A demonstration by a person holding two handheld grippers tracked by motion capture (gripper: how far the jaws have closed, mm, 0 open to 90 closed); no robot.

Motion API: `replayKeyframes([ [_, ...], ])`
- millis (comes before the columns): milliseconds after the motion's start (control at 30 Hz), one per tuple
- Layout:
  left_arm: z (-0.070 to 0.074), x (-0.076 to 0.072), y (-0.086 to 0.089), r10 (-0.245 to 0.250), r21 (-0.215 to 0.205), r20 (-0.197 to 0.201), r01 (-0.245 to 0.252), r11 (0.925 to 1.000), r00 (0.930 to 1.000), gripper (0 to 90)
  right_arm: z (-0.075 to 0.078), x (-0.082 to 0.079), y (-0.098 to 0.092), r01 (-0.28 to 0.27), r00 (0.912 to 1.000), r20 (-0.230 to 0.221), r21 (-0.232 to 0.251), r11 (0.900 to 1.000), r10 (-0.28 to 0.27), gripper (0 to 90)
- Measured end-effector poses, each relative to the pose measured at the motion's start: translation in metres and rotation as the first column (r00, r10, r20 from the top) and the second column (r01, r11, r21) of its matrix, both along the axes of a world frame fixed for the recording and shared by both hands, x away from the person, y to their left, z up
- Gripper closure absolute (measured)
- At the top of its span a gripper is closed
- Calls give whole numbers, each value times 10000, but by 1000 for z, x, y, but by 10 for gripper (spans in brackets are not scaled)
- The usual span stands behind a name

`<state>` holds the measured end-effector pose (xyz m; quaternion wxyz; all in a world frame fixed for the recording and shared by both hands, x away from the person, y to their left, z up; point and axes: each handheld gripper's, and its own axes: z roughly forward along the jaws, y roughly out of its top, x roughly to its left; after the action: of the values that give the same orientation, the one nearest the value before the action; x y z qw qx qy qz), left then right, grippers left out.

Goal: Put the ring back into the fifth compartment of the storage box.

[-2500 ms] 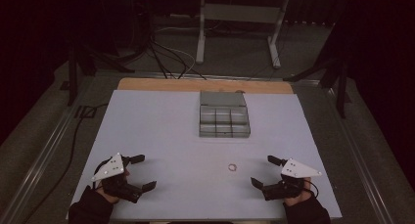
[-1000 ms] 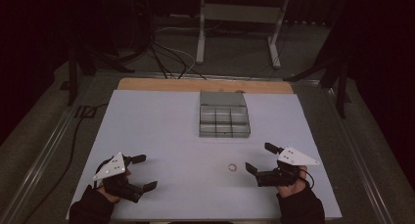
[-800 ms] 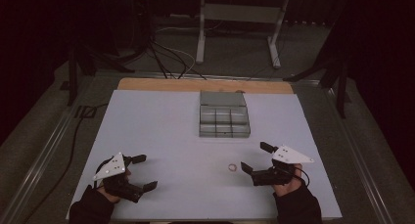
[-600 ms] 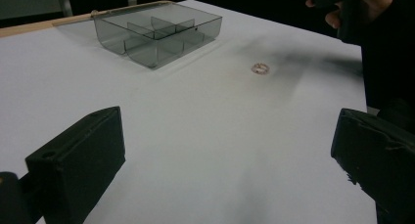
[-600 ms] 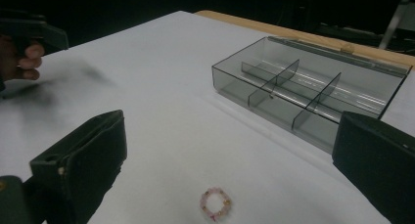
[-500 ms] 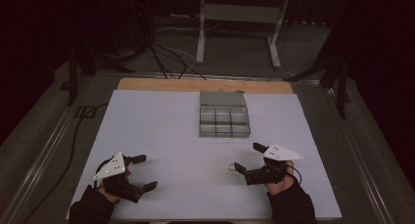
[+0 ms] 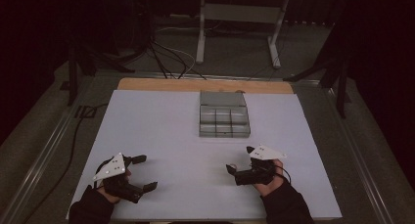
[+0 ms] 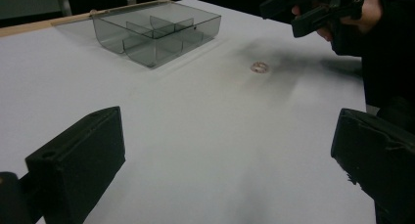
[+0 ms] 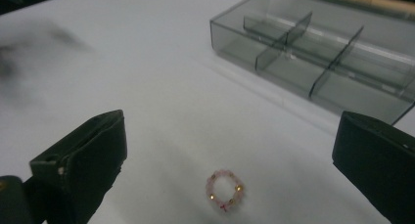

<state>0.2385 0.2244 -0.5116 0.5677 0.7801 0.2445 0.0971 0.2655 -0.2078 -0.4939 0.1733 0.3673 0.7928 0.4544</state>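
two tongs (image 7: 142, 172) (image 7: 239, 161), one divided clear box (image 7: 224, 114) (six compartments), one beaded ring (image 9: 224, 190).

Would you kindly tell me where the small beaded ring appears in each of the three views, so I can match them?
High view: the beaded ring is barely visible at the right gripper's jaw tips, lower centre-right.
Left gripper view: upper right of centre on the white table.
Right gripper view: bottom centre, between the open jaws, untouched.
Shared landmark: the clear divided organizer box, beyond the ring.
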Motion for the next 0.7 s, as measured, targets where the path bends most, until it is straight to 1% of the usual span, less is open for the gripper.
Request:
replayKeyframes([
  [67,0,0,0,-2,4,12,2,10000,10000,7,-4,1,2,217,9993,-285,-117,9997,-221,0],
  [167,0,0,0,-10,20,2,10,10000,10000,7,-5,2,3,281,9988,-403,-160,9995,-287,0],
  [200,0,0,-1,-9,49,2,9,10000,10000,7,-7,2,3,405,9977,-530,-267,9988,-419,13],
  [233,0,0,-1,-9,71,14,9,10000,10000,7,-7,2,3,405,9977,-530,-267,9988,-419,13],
  [267,0,0,-1,-14,46,11,14,10000,10000,7,-7,2,3,563,9961,-661,-349,9978,-585,52],
  [333,0,0,0,-30,20,0,30,10000,10000,7,-7,2,3,620,9954,-706,-372,9974,-645,56],
  [367,0,0,0,-29,40,-15,29,10000,10000,7,-7,3,2,804,9927,-855,-514,9954,-846,75],
  [400,0,0,-1,-27,54,-10,27,10000,10000,7,-7,4,2,872,9909,-976,-568,9946,-924,98],
  [433,0,0,-1,-30,64,3,30,10000,10000,7,-7,4,2,872,9909,-976,-568,9946,-924,98],
  [467,0,0,-1,-42,31,5,42,10000,10000,7,-7,4,2,905,9900,-1029,-622,9939,-966,143],
  [533,0,0,-1,-44,26,-8,44,10000,10000,7,-8,5,2,948,9885,-1114,-731,9928,-1026,175],
  [567,0,0,-1,-46,58,-1,46,10000,10000,7,-8,5,3,987,9872,-1166,-893,9911,-1089,245],
  [633,0,0,-1,-53,85,4,53,9999,10000,7,-8,5,3,1007,9867,-1183,-925,9906,-1113,253],
  [667,0,0,-1,-68,57,-3,68,10000,10000,7,-9,6,3,1028,9852,-1273,-984,9898,-1150,289],
  [700,0,0,-1,-60,55,-13,60,10000,10000,7,-9,7,3,1084,9839,-1314,-1004,9890,-1212,301],
])
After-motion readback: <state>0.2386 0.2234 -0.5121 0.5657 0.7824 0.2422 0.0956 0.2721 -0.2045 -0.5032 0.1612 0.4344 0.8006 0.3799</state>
